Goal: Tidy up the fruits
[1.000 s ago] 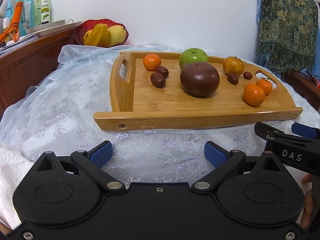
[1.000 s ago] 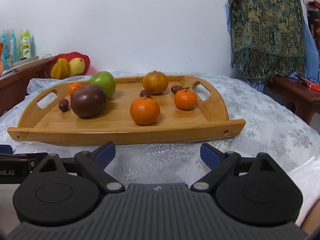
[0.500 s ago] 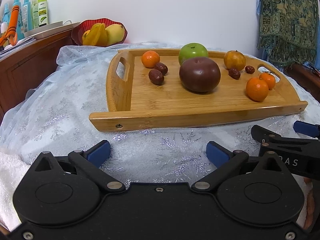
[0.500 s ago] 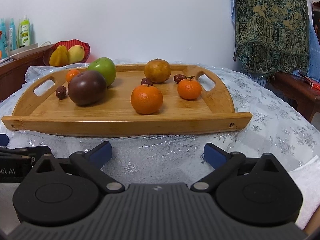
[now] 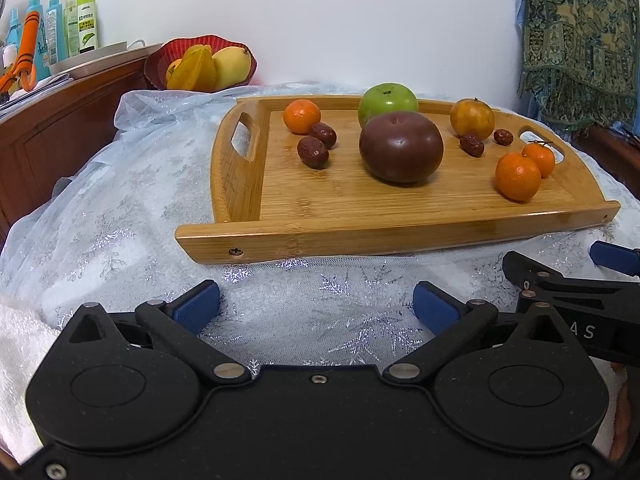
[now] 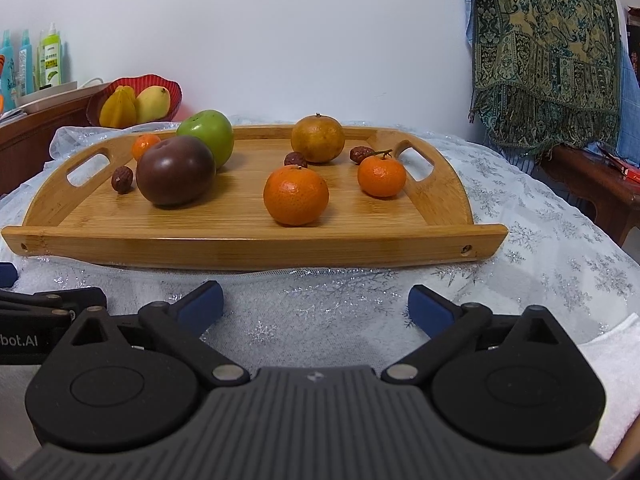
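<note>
Both views sit a little closer to the wooden tray (image 6: 256, 246) than a second ago, so the tray and its fruit look bigger. In the right wrist view the near edge of the tray sits lower in the picture than before, and the big orange (image 6: 296, 195) sits nearer the middle. In the left wrist view the tray (image 5: 400, 232) sits more to the right, and more of the white tablecloth (image 5: 120, 208) shows at its left edge. The right gripper (image 5: 560, 280), seen at the right side of that view, is lower now. No fruit on the tray has moved, and both grippers are as wide apart as before.
</note>
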### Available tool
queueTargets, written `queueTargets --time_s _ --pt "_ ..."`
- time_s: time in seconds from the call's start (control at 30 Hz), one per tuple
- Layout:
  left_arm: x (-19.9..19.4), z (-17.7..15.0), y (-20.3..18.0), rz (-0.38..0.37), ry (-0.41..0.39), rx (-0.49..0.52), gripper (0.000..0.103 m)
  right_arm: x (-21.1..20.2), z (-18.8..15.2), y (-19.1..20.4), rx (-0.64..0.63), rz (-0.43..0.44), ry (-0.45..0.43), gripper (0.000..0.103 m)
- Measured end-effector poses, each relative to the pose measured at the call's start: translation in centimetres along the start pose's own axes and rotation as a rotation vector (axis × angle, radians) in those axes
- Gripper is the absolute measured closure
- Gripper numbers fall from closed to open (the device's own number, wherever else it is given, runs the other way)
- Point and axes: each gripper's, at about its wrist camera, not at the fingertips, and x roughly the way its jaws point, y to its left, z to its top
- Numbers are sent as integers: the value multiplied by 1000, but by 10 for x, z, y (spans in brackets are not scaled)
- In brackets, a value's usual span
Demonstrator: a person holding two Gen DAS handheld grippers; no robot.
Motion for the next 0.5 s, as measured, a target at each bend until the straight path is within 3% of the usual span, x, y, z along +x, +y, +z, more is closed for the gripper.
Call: queueTargets --time_s 0.5 --pt "1 1 -1 6 6 -1 0 0 0 0 0 0 -1 0"
